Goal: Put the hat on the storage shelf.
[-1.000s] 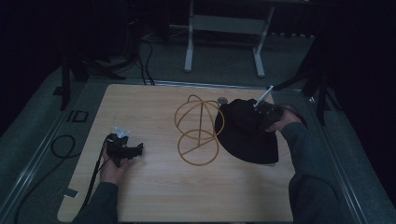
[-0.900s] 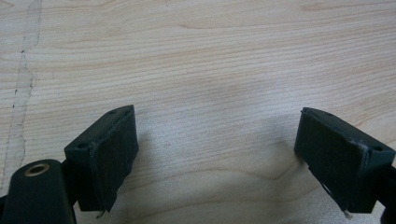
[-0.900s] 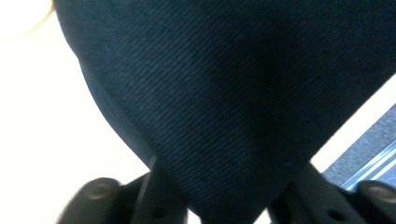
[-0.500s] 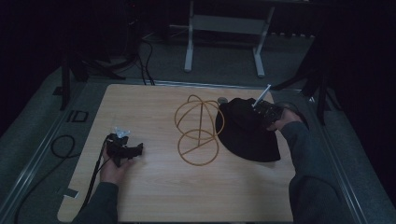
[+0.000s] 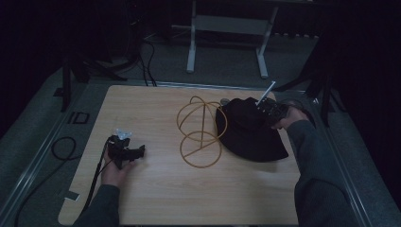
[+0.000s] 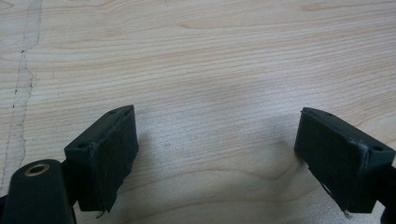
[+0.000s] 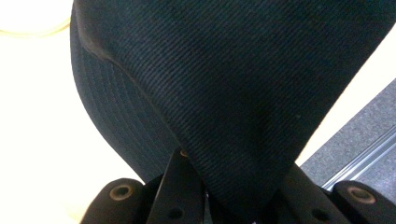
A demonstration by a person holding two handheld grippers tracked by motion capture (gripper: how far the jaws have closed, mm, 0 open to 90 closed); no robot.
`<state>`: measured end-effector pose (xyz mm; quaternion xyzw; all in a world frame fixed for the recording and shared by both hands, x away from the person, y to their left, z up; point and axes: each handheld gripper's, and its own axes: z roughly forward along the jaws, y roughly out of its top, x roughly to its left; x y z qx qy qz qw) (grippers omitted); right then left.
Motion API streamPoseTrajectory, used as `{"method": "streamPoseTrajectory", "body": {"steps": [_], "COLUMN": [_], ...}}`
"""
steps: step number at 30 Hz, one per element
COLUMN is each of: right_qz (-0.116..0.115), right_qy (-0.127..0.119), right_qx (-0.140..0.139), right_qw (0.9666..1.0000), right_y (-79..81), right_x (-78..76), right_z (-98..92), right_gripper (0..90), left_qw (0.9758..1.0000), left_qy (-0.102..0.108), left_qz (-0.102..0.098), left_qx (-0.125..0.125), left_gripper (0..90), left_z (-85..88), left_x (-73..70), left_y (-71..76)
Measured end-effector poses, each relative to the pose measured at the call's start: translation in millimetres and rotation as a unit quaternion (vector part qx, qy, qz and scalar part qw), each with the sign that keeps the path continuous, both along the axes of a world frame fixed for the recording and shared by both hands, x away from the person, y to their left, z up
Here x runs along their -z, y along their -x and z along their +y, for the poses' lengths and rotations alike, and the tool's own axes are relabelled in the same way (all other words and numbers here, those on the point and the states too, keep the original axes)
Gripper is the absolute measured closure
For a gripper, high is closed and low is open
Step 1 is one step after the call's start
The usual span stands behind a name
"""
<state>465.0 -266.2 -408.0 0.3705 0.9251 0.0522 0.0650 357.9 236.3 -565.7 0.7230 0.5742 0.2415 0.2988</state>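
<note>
Right gripper [image 5: 267,112]: jaws are closing tight on a fold of the hat [image 5: 250,130], pinching cloth at its far edge, probably to lift or drag it.

Left gripper [image 5: 126,152]: jaws are standing wide apart, gripping nothing, resting low on the table [image 5: 156,189] well left of the hat, seemingly waiting.

Hat: black ribbed fabric with a stitched brim, lying on the table and touching the wire stand [image 5: 201,132] just to its left.
</note>
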Motion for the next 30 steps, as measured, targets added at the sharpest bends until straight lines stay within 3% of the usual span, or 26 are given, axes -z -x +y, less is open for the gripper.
{"method": "streamPoseTrajectory", "body": {"steps": [10,16,30], "right_qz": [-0.019,-0.036,-0.024], "right_qy": [-0.03,-0.029,-0.03], "right_qx": [-0.003,-0.011,-0.035], "right_qw": [0.9994,0.9989,0.9986], "right_y": [3.4,7.4,10.2], "right_x": [-19.1,-29.9,-40.7], "right_z": [-1.8,0.2,6.3], "right_gripper": [86.7,86.7,86.6], "left_qw": [1.0,1.0,1.0], "left_qy": [0.0,0.0,0.0], "left_qz": [-0.001,-0.001,-0.001], "left_qx": [0.0,0.0,0.0], "left_gripper": [13.7,13.7,13.7], "left_z": [0.0,0.0,0.0], "left_x": [0.1,0.1,0.2], "left_y": [0.0,0.0,-0.1]}}
